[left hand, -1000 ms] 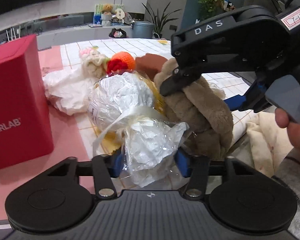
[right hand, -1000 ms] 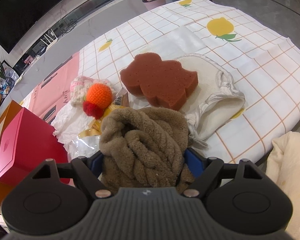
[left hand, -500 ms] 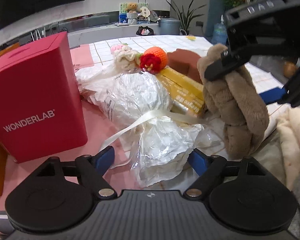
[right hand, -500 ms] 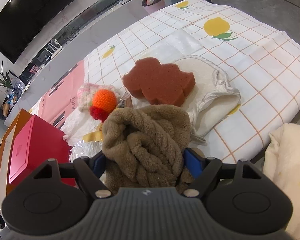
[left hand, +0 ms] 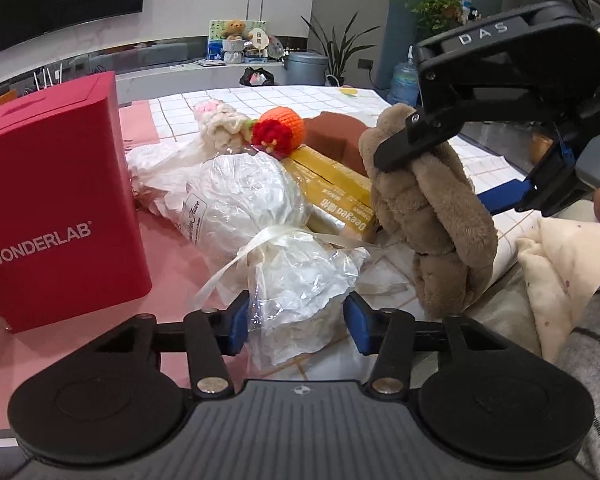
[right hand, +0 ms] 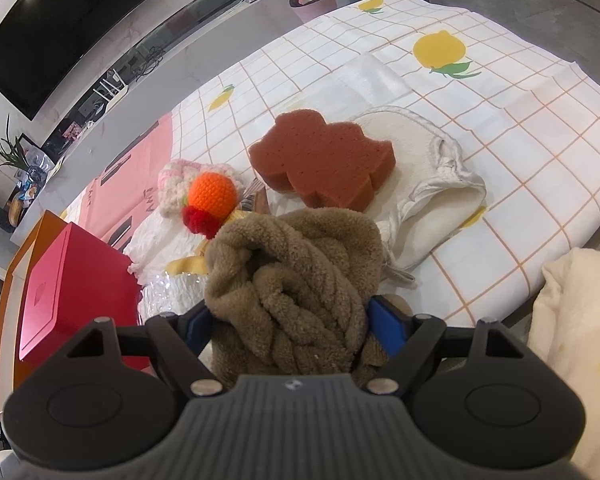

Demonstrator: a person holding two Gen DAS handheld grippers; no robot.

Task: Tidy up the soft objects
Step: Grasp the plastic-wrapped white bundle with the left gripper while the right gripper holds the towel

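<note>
A: Closing the left gripper (left hand: 296,322) now; its jaws are coming together around the crinkly tail of the plastic-wrapped bundle (left hand: 256,216), which lies on the near part of the table. The blue pads sit at either side of the plastic, and I can't say they bite yet.

B: And the other one?

A: My right gripper (right hand: 288,320) is pinching the brown braided plush (right hand: 296,280), jaws spread wide around its bulk, both blue pads pressed into the pile. From the left camera that plush (left hand: 432,216) hangs at the right of the bundle, its lower end close to the table edge.

B: What lies beyond?

A: A brown sponge (right hand: 320,160) farther out, resting on a white cloth (right hand: 428,184) over the checked tablecloth (right hand: 520,128). Left of the sponge, an orange crochet ball (right hand: 214,194) with a red tuft, touching a cream knitted piece (right hand: 176,184). A yellow box (left hand: 332,188) lies under the ball, against the bundle's far side. The red box (left hand: 56,200) stands upright at the near left.
</note>
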